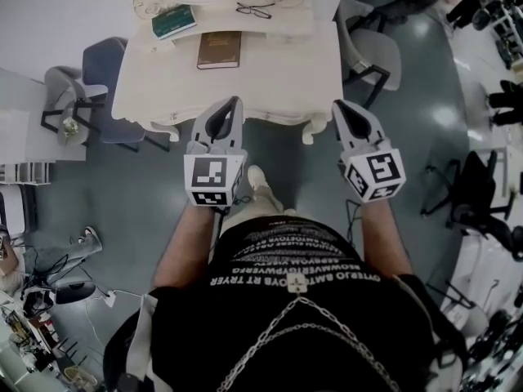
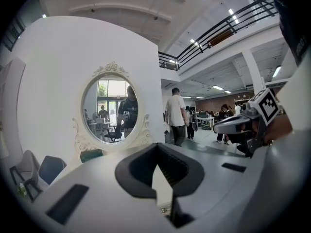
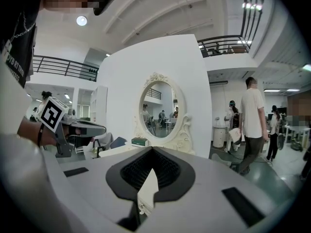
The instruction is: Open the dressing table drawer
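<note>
The white dressing table (image 1: 270,72) with its oval mirror (image 2: 109,108) stands in front of me. Its front edge lies just beyond both grippers, and the drawer front is hidden below that edge in the head view. My left gripper (image 1: 235,103) points at the table front left of centre, jaws shut and empty. At the front right corner my right gripper (image 1: 337,106) is also shut on nothing. Through the slit of each gripper's jaws only a strip of white table front shows, with a small metal fitting (image 3: 139,206) low in it.
On the table top lie a brown book (image 1: 219,49), a green box (image 1: 173,21) and glasses (image 1: 255,9). A blue-grey chair (image 1: 102,72) stands at the table's left, a white chair (image 1: 372,51) at its right. People walk in the hall behind.
</note>
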Available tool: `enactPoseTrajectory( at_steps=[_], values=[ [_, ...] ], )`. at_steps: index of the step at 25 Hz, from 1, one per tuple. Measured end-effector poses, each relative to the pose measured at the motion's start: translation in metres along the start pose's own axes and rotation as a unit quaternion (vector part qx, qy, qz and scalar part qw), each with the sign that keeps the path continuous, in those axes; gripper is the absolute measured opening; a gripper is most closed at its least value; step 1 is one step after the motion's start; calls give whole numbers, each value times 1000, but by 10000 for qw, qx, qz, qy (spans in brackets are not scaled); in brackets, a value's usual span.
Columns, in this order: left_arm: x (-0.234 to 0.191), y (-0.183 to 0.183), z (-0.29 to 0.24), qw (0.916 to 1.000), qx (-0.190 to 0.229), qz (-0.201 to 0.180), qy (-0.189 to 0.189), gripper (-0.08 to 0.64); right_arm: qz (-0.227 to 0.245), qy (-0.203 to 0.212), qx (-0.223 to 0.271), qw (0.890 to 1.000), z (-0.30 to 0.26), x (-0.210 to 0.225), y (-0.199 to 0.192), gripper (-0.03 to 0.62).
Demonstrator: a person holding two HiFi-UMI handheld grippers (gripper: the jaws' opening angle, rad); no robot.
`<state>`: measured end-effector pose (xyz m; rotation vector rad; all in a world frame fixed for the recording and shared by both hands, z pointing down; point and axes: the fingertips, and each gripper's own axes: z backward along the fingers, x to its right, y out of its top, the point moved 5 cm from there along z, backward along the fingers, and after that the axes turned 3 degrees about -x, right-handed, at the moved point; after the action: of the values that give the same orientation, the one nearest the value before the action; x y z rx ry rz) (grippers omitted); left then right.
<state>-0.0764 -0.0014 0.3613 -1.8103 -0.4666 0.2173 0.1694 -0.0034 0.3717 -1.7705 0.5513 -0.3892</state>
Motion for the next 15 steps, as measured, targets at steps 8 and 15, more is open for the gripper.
enactPoseTrajectory(
  at_steps=[8,15],
  values=[
    [-26,10,-42,10000,-43,-7,-86,3,-47,-34,-69,10000,-42,19,10,2],
    [-48,26,-71,9997,12,-86,-210,3,-72,-138,21,9999,-70,32,27,2]
  ],
)
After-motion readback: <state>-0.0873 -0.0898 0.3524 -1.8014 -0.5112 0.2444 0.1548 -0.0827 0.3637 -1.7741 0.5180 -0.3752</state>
